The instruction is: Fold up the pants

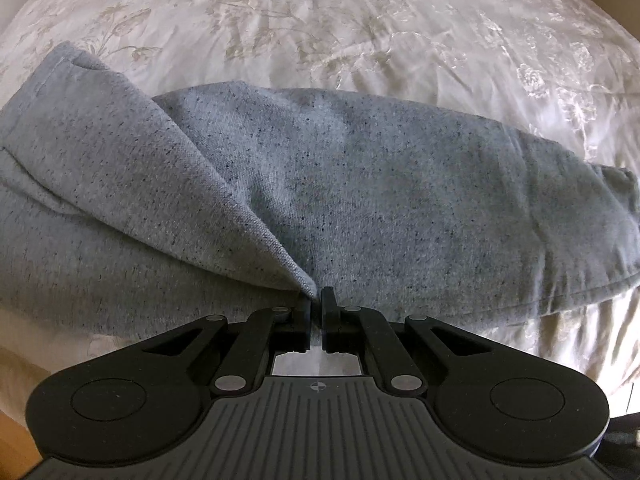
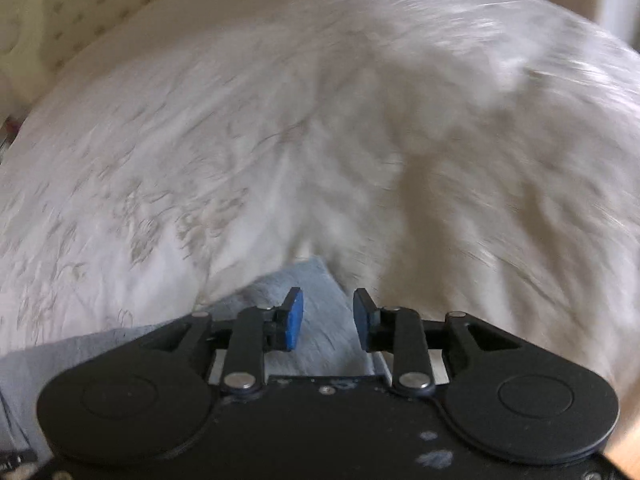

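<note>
The grey speckled sweatpants (image 1: 360,184) lie across the near part of a bed, on a white bedspread (image 1: 320,20) with a pale floral pattern. In the left wrist view they run from the left edge of the bed almost to the right, where the cloth ends in a rounded, hemmed end. At the left, one layer is folded over on a slant (its hemmed opening shows at the far left), and its fold edge runs down to a point at the near edge of the bed.

The left gripper (image 1: 316,304) holds that point: its black jaws are clenched on the pinched corner of the sweatpants, with only a sliver of cloth between the pads. The gripper aims steeply down at the fabric.

In the right wrist view the picture is smeared, so fine detail of the bedspread is lost. The right gripper (image 2: 328,316) stands released, its blue-padded fingers (image 2: 294,318) well apart and pressing on nothing. A strip of pale grey cloth lies beneath the gap and to the left below the gripper's body (most likely the same sweatpants, though the blur leaves that uncertain). Beyond the fingers is bare bedspread, and at the far left corner a cream quilted surface (image 2: 48,4) with small dark marks.
</note>
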A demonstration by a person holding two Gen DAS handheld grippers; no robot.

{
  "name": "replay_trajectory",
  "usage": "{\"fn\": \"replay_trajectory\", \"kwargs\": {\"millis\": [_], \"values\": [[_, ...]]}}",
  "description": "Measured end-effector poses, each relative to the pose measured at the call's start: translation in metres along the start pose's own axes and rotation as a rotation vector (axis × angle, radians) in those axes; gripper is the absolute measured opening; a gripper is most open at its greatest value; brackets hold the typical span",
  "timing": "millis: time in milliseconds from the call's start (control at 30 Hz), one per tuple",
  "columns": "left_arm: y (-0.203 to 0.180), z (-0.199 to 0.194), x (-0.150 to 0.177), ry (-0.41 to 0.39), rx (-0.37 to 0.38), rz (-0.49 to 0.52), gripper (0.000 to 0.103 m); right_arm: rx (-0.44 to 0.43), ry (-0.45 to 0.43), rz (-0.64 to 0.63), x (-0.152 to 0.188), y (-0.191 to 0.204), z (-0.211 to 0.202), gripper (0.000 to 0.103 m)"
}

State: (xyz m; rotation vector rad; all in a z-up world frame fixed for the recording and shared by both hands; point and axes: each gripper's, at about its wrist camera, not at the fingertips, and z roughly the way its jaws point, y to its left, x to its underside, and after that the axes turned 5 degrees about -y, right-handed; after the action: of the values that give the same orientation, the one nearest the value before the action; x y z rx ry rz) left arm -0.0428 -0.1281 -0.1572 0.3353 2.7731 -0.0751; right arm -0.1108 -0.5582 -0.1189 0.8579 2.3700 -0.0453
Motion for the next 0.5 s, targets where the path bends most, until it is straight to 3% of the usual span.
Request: {"fn": "replay_trajectory", "kwargs": {"millis": [100, 233, 300, 367, 500], "values": [[-0.001, -0.001, -0.002, -0.003, -0.006, -0.009, 0.004, -0.011, 0.048, -0.098, -0.011, 0.006, 0.031, 0.032], [0.0, -0.004, 0.001, 0.002, -0.011, -0.02, 0.004, -0.074, 0.094, -0.116, -0.014, 0.005, 0.055, 0.034], [0.001, -0.003, 0.0, 0.002, -0.014, -0.034, 0.004, -0.126, 0.092, -0.114, -0.015, 0.006, 0.055, 0.003], [0.0, -0.004, 0.0, -0.005, -0.015, -0.045, 0.004, -0.129, 0.075, -0.136, -0.018, 0.01, 0.046, 0.003], [-0.007, -0.001, -0.004, -0.014, -0.016, -0.029, 0.004, -0.029, 0.006, -0.188, -0.024, 0.021, 0.046, 0.003]]}}
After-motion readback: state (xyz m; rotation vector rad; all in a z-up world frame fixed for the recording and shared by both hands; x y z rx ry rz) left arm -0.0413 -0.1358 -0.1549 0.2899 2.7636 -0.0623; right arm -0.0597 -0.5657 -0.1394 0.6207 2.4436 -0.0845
